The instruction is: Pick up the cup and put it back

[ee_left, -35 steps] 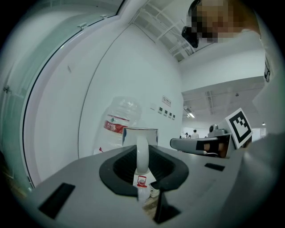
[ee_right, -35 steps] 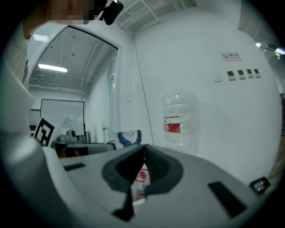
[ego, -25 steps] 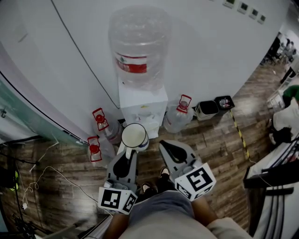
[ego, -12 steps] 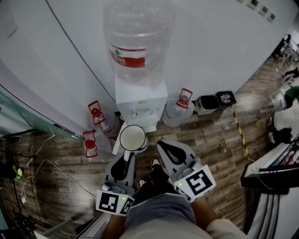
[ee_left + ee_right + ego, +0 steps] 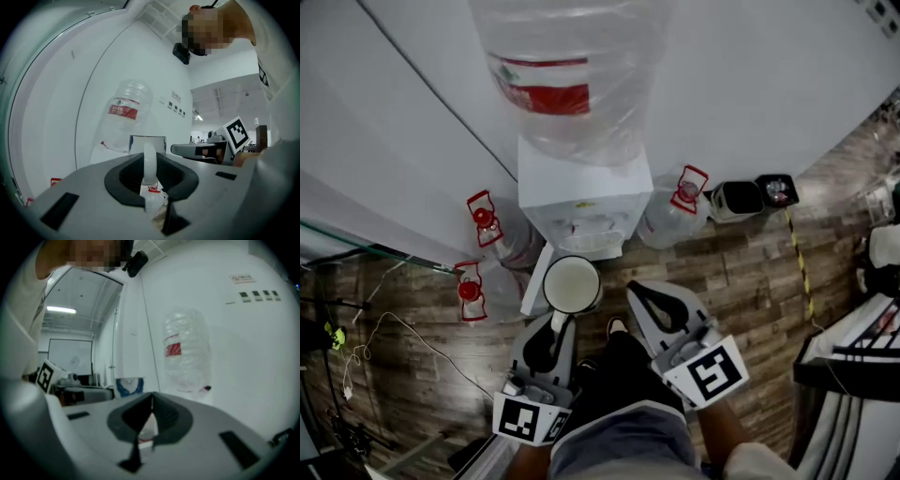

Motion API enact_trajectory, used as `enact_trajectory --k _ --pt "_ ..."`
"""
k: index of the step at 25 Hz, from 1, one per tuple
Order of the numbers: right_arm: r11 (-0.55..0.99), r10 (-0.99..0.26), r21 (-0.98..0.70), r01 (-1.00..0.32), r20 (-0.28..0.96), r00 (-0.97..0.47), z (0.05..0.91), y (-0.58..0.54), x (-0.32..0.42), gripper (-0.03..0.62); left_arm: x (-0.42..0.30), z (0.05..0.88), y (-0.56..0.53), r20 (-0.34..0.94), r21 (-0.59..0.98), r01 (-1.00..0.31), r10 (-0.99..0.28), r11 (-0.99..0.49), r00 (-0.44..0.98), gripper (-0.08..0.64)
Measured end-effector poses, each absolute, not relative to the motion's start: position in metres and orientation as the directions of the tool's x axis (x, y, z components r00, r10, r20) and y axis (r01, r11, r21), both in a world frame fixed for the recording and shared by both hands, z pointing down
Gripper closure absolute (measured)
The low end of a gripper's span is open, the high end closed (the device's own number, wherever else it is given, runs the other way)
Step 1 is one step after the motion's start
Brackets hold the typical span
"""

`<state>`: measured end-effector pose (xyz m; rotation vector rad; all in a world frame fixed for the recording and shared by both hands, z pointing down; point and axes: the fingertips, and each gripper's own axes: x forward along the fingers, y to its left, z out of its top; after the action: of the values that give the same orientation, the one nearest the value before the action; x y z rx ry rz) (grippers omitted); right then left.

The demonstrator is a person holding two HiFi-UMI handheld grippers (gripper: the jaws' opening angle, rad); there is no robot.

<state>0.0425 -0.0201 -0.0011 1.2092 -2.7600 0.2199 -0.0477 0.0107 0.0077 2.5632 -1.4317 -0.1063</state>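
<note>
Cup (image 5: 572, 283) is up off any surface, mouth up, pinched by its handle (image 5: 149, 159) in the left gripper (image 5: 559, 323), just in front of the water dispenser (image 5: 581, 202). In the left gripper view we see that white loop clamped between the jaws, w/ the cup body beyond. Right gripper (image 5: 643, 292) hangs beside it, jaws pressed together, nothing in them. We judge step 1, the pickup, done; step 2, setting it back, is left. Hard to tell: whether the cup holds liquid, and where its spot is. The dispenser's tap recess is hidden under its top & the big bottle (image 5: 567, 75).
</note>
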Motion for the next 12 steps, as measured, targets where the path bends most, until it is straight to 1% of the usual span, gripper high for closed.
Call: enact_trajectory --k 4,12 --pt "0.670 -0.714 -0.086 -0.737 0.196 -0.672 0.063 -0.041 0.042 0.569 -0.050 0.065 -0.007 0.046 0.214 -0.829 -0.842 -0.517 0.537 0.499" --pt "0.667 -0.720 -0.068 -0.742 0.196 -0.666 0.198 -0.063 0.039 0.569 -0.047 0.194 -0.019 0.045 0.223 -0.788 -0.802 -0.573 0.596 0.499"
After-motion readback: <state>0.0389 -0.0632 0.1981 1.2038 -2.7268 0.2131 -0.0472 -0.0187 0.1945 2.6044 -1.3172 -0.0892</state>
